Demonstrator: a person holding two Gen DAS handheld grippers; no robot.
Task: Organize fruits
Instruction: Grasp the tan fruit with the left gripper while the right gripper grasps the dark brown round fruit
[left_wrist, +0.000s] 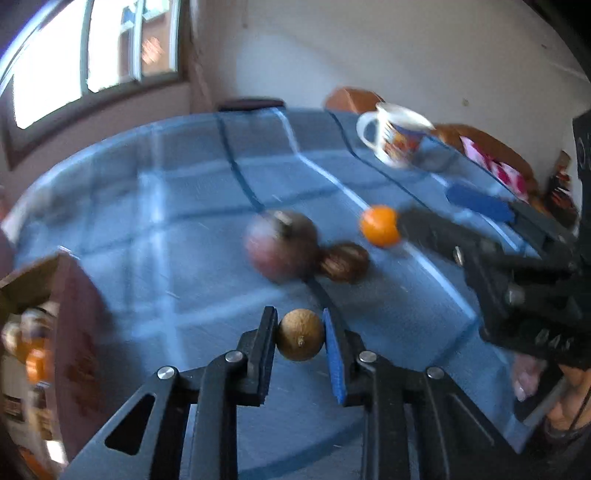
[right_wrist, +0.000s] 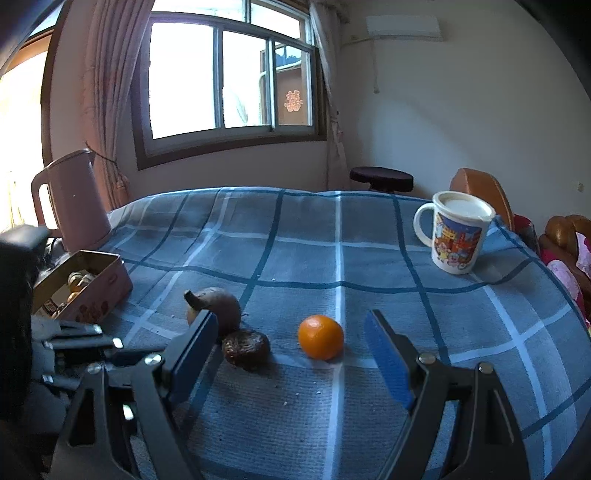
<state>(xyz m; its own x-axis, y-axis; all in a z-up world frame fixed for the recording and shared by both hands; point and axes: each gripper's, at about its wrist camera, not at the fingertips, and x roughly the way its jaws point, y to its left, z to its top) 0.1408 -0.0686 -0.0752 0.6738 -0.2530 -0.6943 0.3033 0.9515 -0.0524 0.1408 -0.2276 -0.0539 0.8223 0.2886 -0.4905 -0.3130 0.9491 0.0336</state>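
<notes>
My left gripper (left_wrist: 301, 332) is shut on a small round tan-brown fruit (left_wrist: 301, 334), with both pads pressing its sides just over the blue checked cloth (left_wrist: 184, 221). Beyond it lie a large dark reddish fruit (left_wrist: 280, 245) (right_wrist: 218, 306), a wrinkled dark brown fruit (left_wrist: 343, 262) (right_wrist: 245, 349) touching it, and an orange (left_wrist: 380, 225) (right_wrist: 320, 336). My right gripper (right_wrist: 291, 325) (left_wrist: 424, 212) stands open and holds nothing. The orange sits on the cloth just ahead of its fingertips, nearer the right finger.
An open tin box (right_wrist: 110, 284) (left_wrist: 74, 314) holding several small fruits sits at the left edge of the table. A pink kettle (right_wrist: 74, 199) stands behind it. A printed white mug (right_wrist: 456, 236) (left_wrist: 397, 134) is at the far right. A dark stool (right_wrist: 382, 177) and chairs stand beyond the table.
</notes>
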